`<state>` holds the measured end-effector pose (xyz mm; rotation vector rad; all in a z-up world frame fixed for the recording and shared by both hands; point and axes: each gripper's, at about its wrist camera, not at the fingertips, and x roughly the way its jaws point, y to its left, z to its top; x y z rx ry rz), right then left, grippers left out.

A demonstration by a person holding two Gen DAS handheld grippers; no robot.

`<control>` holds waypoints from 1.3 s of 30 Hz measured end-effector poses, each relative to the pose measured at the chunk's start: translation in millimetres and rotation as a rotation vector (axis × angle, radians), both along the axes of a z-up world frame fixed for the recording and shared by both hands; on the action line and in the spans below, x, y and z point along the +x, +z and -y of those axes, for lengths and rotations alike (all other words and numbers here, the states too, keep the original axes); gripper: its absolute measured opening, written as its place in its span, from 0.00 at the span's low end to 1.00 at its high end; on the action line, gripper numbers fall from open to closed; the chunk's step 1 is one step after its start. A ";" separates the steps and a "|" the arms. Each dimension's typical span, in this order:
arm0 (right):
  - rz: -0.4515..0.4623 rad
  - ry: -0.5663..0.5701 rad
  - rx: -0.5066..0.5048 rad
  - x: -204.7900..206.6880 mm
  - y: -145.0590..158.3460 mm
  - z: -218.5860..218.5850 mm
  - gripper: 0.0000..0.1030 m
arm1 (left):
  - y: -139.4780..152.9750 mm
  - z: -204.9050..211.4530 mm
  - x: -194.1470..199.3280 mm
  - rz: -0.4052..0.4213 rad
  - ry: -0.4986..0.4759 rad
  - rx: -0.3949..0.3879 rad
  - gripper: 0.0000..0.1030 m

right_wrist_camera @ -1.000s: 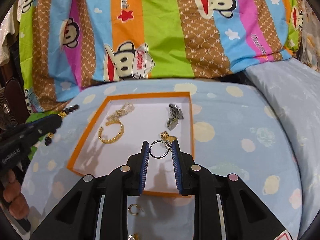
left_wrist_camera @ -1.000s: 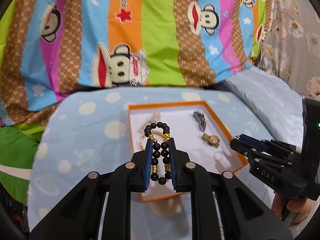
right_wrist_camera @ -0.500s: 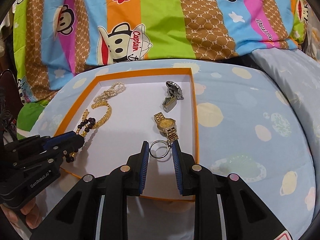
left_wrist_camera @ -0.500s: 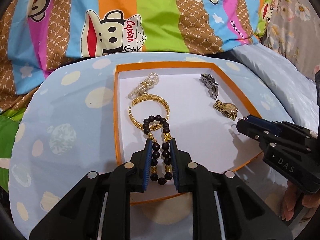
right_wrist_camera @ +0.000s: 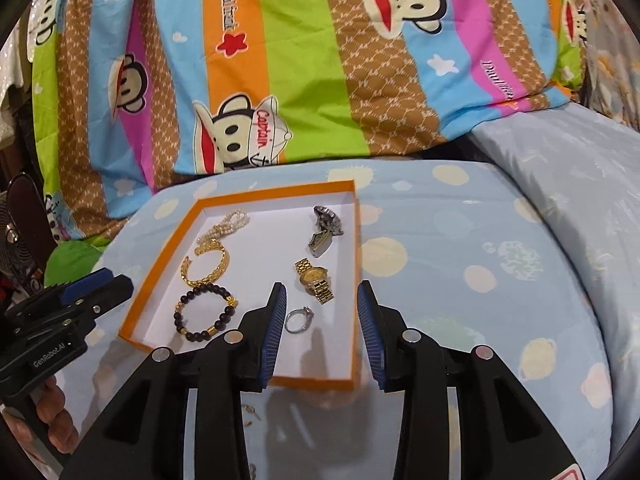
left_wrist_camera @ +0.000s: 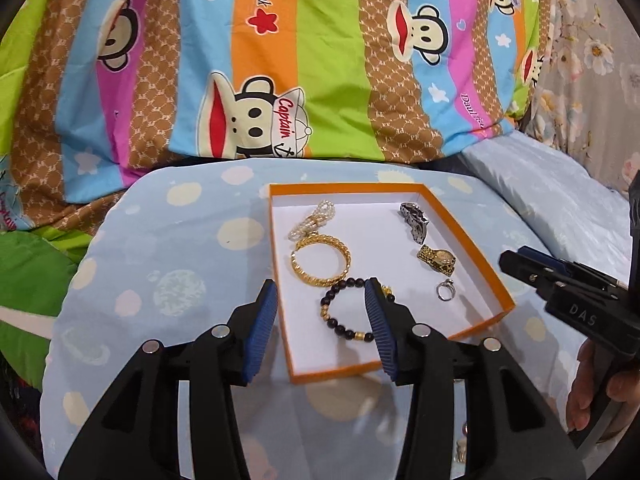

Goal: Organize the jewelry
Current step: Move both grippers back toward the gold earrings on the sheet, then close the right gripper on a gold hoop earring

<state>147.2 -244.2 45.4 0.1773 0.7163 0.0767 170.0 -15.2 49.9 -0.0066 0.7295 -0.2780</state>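
Observation:
An orange-rimmed white tray (left_wrist_camera: 468,236) (right_wrist_camera: 354,264) lies on a blue dotted cushion. In it are a pearl bracelet (left_wrist_camera: 312,222), a gold bangle (left_wrist_camera: 316,279), a silver watch (left_wrist_camera: 414,220), a gold watch (left_wrist_camera: 438,258), a black bead bracelet (left_wrist_camera: 325,301) (right_wrist_camera: 179,312) and a silver ring (left_wrist_camera: 444,291) (right_wrist_camera: 298,320). My left gripper (left_wrist_camera: 321,286) hangs over the bead bracelet. Its jaws are opening and the pads are off the beads. My right gripper (right_wrist_camera: 321,288) hovers over the ring. Its jaws are opening too, and the ring lies loose on the tray floor.
A striped monkey-print quilt (left_wrist_camera: 280,80) rises behind the cushion, and a pale blue pillow (right_wrist_camera: 580,184) sits at the right. Small gold pieces (right_wrist_camera: 250,412) lie on the cushion in front of the tray. A person's hand (left_wrist_camera: 588,396) holds the right gripper's handle.
The left jaws let go of the bead bracelet, which now lies in the tray. The right jaws let go of the ring beside the gold watch. Both grippers have drawn back a little.

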 end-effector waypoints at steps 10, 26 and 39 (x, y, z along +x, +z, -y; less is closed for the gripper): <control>-0.040 0.017 0.054 -61.4 -20.8 1.5 0.35 | -24.2 -33.3 -46.6 -0.080 0.053 -0.054 0.42; -0.145 0.194 -0.067 -88.6 -54.6 -60.6 0.26 | -50.4 -9.5 -81.9 -0.156 -0.038 -0.014 0.42; -0.121 0.161 -0.052 -88.8 -49.3 -53.2 0.08 | -52.1 -5.1 -82.2 -0.165 -0.059 -0.014 0.42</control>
